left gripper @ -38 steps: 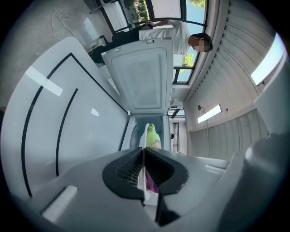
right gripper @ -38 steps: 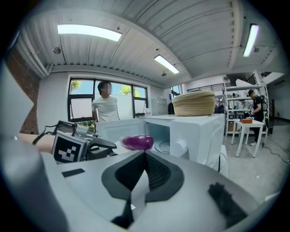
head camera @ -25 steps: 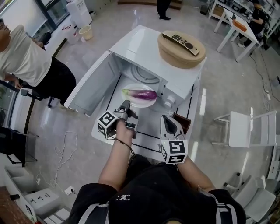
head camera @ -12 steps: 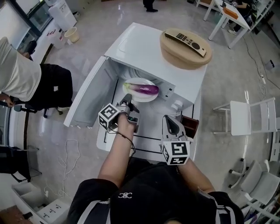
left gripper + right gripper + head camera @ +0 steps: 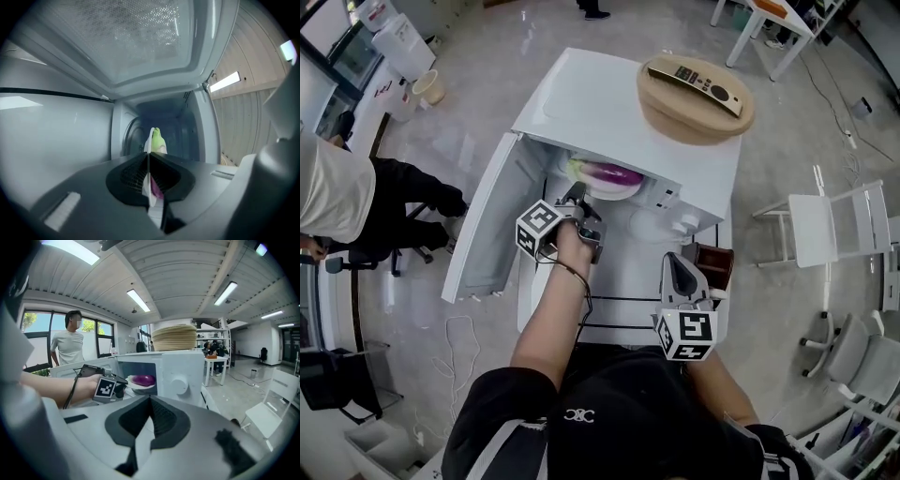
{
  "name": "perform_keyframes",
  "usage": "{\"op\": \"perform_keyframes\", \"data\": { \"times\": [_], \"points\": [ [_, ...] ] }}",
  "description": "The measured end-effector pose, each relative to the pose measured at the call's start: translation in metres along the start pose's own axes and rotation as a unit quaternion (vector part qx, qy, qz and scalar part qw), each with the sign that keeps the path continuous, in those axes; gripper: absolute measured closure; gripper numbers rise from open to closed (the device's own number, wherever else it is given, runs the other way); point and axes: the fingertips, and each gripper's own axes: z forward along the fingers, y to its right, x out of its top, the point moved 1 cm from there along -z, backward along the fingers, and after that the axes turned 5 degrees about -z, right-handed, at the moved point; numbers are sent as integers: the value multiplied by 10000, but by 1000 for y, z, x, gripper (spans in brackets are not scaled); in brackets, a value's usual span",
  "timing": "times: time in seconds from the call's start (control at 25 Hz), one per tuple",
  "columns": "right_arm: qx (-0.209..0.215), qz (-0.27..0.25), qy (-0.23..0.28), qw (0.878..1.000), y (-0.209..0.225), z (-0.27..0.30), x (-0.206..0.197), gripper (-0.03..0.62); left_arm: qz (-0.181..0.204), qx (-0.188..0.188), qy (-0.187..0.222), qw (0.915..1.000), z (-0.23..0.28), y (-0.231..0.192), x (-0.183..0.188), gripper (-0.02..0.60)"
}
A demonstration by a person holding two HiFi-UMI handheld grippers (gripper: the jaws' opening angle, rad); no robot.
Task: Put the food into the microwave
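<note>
A purple eggplant (image 5: 614, 172) with a green stem lies on a white plate (image 5: 602, 188), half inside the mouth of the white microwave (image 5: 609, 103). My left gripper (image 5: 578, 196) is shut on the plate's near rim. In the left gripper view the plate (image 5: 149, 161) shows edge-on between the jaws, with the eggplant's stem (image 5: 157, 137) ahead and the oven cavity behind. My right gripper (image 5: 673, 262) hangs back over the table, shut and empty. Its view shows the eggplant (image 5: 143, 379) at the oven opening, beside the left gripper (image 5: 117, 390).
The microwave door (image 5: 487, 225) swings wide open to the left. A round wooden board (image 5: 694, 103) with a remote (image 5: 694, 80) lies on top of the oven. A brown box (image 5: 712, 262) sits by my right gripper. A white chair (image 5: 825, 225) stands right; a person (image 5: 337, 197) stands left.
My left gripper has carried the plate with the eggplant forward, from in front of the microwave into its opening. The right gripper has stayed about where it was.
</note>
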Motion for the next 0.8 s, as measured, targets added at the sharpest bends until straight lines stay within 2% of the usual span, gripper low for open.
{"op": "perform_keyframes", "data": {
  "times": [0.32,0.52,0.8],
  "points": [
    [-370,155,-188,9990,14,-12,-15,595,93,-80,22,9999,35,3,10,560],
    [-493,234,-334,9980,23,-18,-26,595,185,28,35,9998,56,-3,12,558],
    [-663,255,-445,9965,35,-23,-31,595,628,99,35,9980,78,1,16,558]
  ]
}}
